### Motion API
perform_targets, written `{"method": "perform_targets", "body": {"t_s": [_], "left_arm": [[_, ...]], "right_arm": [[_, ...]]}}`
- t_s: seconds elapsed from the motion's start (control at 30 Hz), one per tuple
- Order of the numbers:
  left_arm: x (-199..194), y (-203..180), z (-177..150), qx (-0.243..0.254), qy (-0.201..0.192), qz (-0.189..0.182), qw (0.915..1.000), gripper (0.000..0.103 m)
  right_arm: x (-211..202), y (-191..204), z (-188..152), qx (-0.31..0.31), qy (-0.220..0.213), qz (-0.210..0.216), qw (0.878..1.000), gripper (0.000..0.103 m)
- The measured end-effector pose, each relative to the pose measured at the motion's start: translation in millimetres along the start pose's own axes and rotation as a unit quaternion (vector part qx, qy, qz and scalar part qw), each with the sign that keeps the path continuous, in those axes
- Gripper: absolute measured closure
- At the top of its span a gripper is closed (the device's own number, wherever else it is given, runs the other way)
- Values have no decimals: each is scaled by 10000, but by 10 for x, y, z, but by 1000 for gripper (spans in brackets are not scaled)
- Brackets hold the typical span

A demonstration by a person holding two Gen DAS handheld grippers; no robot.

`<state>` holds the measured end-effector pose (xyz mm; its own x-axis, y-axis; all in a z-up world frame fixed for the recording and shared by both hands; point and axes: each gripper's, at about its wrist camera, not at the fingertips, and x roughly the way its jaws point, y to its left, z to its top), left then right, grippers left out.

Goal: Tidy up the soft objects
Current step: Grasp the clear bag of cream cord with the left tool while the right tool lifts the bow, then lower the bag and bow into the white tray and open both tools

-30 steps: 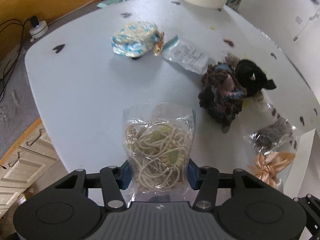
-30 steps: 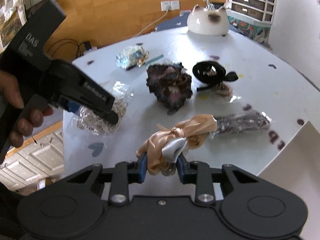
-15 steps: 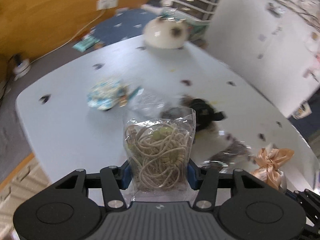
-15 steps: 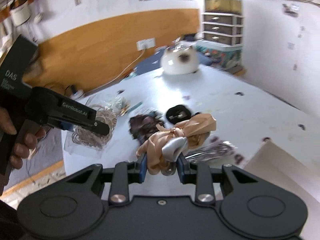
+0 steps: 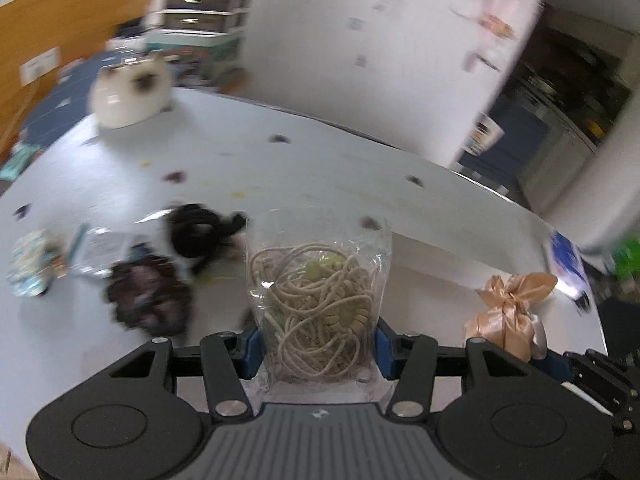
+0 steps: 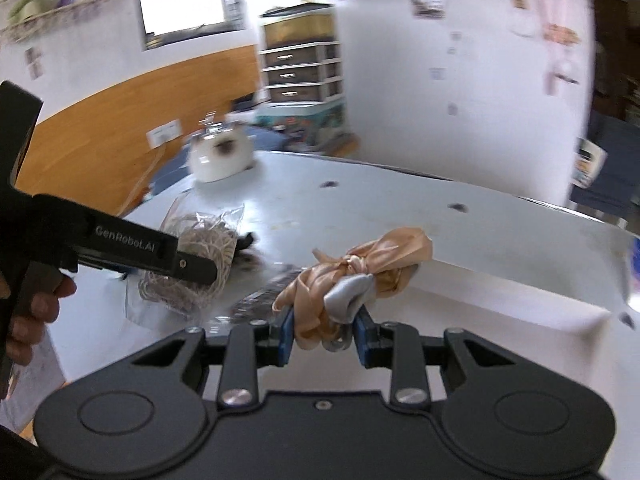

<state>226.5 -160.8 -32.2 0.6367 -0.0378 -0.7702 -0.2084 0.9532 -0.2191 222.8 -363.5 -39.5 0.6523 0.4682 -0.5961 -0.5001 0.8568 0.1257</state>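
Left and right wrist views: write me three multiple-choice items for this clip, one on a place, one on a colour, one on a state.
1. Where is the black hair tie?
A. on the table
B. between the left gripper's fingers
C. on the floor

2. What colour is the satin bow in the right gripper?
A. green
B. peach with a silver part
C. dark blue

3. What is the state of the left gripper?
A. wide open and empty
B. shut with nothing in it
C. shut on the clear bag of beige hair ties

Key: 1 A, it lies on the tabletop beside the dark scrunchie. 2 B, the right wrist view shows peach ribbon with a silver fold. 3 C, the blue fingers press both sides of the bag.
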Motion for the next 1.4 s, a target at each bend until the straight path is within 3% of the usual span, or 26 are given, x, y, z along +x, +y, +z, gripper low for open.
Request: {"method": "perform_targets", "body": {"t_s": [0.2, 0.37, 0.53, 0.73, 0.83, 0.9, 1.03, 1.23, 1.3, 1.4], "left_arm": [[148, -412, -54, 629, 232, -520, 9964, 49], [353, -668, -148, 920, 741, -875, 9891, 49], [590, -762, -253, 1034, 1401, -962, 9800, 49], [855, -772, -428, 1052, 1908, -756, 9730, 48], [904, -762, -471, 1005, 1946, -620, 9737, 46], [909, -739, -483, 932, 1941, -564, 9749, 30], [772, -688, -437, 853, 1658, -609, 9806, 25], [599, -622, -383, 782, 1417, -757, 9839, 50], [571, -618, -385, 805, 1401, -836, 9833, 59], [565, -629, -410, 862, 1448, -931, 9813, 69]], "right_arm": [[-203, -279, -179, 530, -30, -540, 9971, 72], [-359, -459, -344, 936, 20, -853, 9919, 72], [-444, -580, -499, 1356, 141, -952, 9861, 72], [-428, -692, -707, 1951, 481, -729, 9769, 71], [-376, -703, -777, 2155, 640, -601, 9726, 71], [-331, -696, -804, 2229, 739, -532, 9706, 71], [-227, -667, -837, 2310, 930, -351, 9679, 69], [-153, -598, -828, 2170, 1176, -205, 9688, 38], [-200, -601, -804, 2081, 1081, -277, 9717, 39], [-292, -689, -771, 2233, 878, -431, 9698, 51]]}}
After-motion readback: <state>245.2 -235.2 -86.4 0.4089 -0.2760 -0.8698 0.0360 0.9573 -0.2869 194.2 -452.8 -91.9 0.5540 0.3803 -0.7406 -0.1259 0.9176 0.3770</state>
